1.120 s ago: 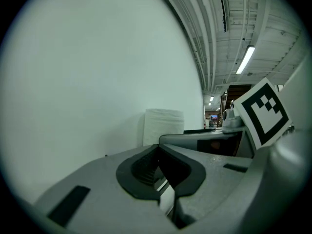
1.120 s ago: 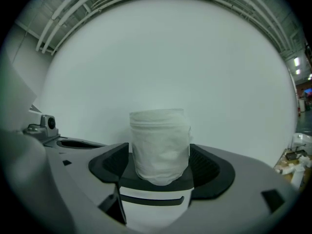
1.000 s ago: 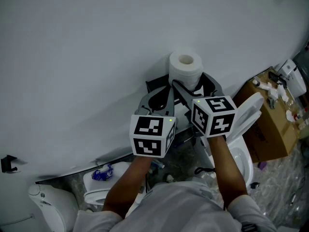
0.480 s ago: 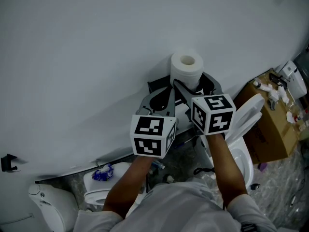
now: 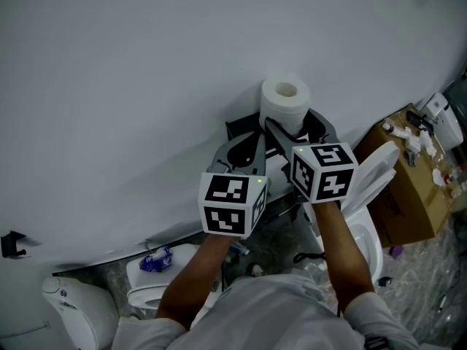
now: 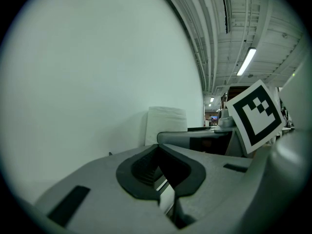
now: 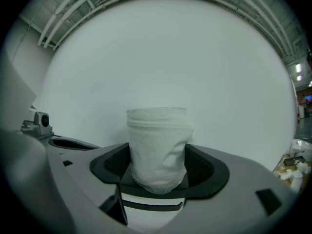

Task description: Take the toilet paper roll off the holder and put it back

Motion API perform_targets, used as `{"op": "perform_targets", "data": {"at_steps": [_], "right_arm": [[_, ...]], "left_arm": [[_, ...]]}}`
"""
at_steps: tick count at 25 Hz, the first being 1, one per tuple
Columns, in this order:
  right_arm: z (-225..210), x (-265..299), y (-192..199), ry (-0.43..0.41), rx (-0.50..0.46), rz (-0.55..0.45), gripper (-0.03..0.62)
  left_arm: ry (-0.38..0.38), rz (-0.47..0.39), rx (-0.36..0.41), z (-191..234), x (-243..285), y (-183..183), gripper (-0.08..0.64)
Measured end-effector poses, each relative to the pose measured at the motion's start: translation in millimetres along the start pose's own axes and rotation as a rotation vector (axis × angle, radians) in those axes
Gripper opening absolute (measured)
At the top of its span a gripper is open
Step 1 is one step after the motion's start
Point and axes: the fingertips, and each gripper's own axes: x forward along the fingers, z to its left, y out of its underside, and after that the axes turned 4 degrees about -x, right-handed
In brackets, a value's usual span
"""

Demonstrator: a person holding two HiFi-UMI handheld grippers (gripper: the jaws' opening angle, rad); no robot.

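The white toilet paper roll (image 5: 284, 100) stands upright, close to the white wall (image 5: 146, 86). My right gripper (image 5: 290, 126) is shut on it: in the right gripper view the roll (image 7: 158, 147) is squeezed between the two dark pads (image 7: 113, 164). My left gripper (image 5: 244, 146) is just left of the roll, shut with nothing in it. In the left gripper view its jaw tips (image 6: 158, 147) meet, and the roll (image 6: 165, 123) shows beyond them. A small black bracket (image 5: 11, 245) sticks out of the wall at the far left; I cannot tell whether it is the holder.
A white toilet with its lid (image 5: 372, 177) raised stands below my right arm. A cardboard box (image 5: 408, 181) with clutter on it is at the right. Another toilet (image 5: 73, 312) is at the lower left, with a blue object (image 5: 155, 259) on a white fixture beside it.
The roll and my right gripper have drifted slightly right and up along the wall. The left gripper has followed by a small amount.
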Motion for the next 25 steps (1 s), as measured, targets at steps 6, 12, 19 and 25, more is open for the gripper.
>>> {"op": "perform_targets", "data": {"at_steps": [6, 12, 19, 25], "right_arm": [[0, -4, -6, 0.007, -0.007, -0.018, 0.35], [2, -12, -12, 0.006, -0.015, -0.025, 0.35], [5, -25, -16, 0.003, -0.027, -0.035, 0.35], [4, -42, -11, -0.002, -0.023, -0.037, 0.35]], "left_arm": [[0.0, -0.008, 0.007, -1, -3, -1, 0.005], [0.007, -0.008, 0.001, -4, -5, 0, 0.005], [0.007, -0.003, 0.0, -9, -8, 3, 0.005], [0.005, 0.0, 0.005, -22, -13, 7, 0.005]]}}
